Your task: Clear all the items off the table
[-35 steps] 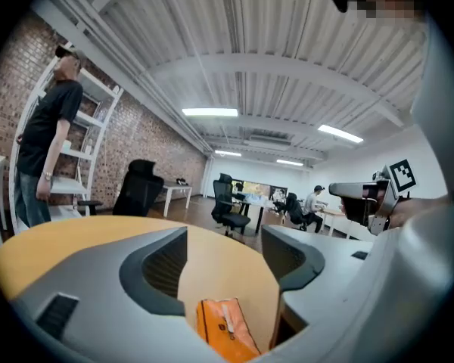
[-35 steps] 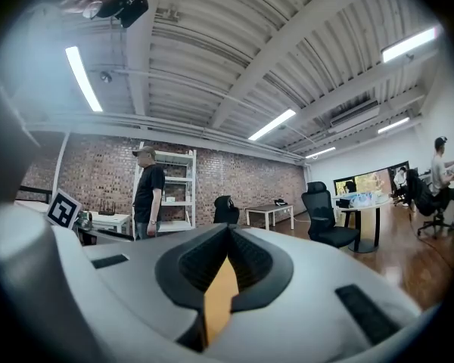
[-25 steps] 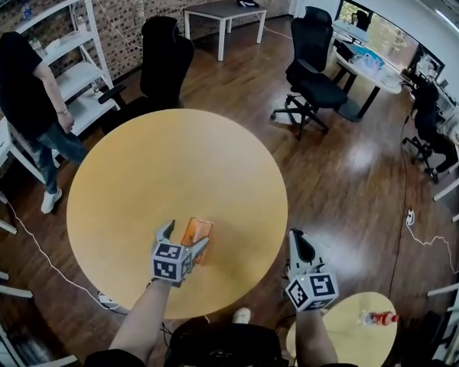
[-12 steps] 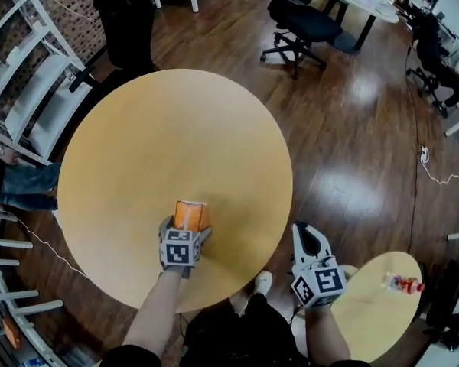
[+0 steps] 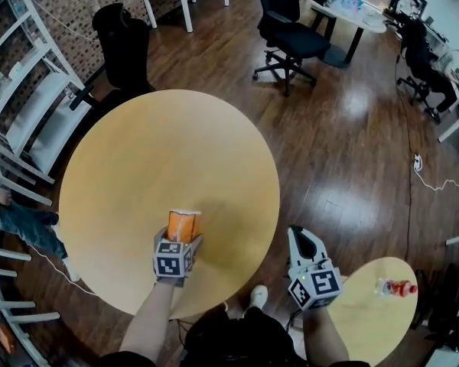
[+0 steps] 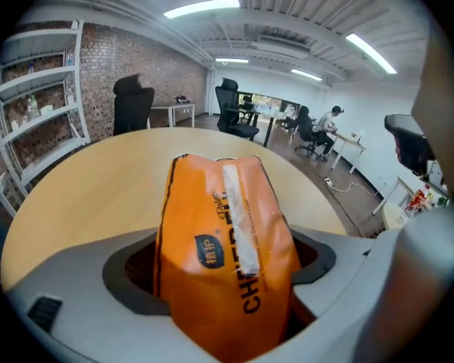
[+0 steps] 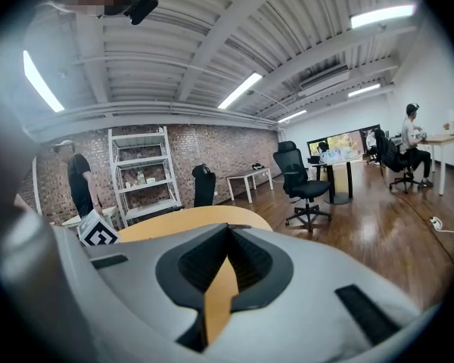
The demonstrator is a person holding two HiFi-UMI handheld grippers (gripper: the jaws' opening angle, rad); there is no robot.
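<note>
An orange snack bag stands on the round wooden table, near its front edge. My left gripper reaches over the table with one finger on each side of the bag. In the left gripper view the bag fills the gap between the jaws of the left gripper. These jaws have just been closing, and I do not see the pads squeezing the bag. My right gripper hangs off the table's right edge over the floor. Its jaws are shut and empty.
A small round side table at the lower right carries a red-capped bottle. Black office chairs stand beyond the table. White shelves line the left wall, and a person stands by them.
My left gripper has moved forward and down, so the orange bag that was ahead of its open jaws now stands between them. The right gripper has stayed beside the table's edge.
</note>
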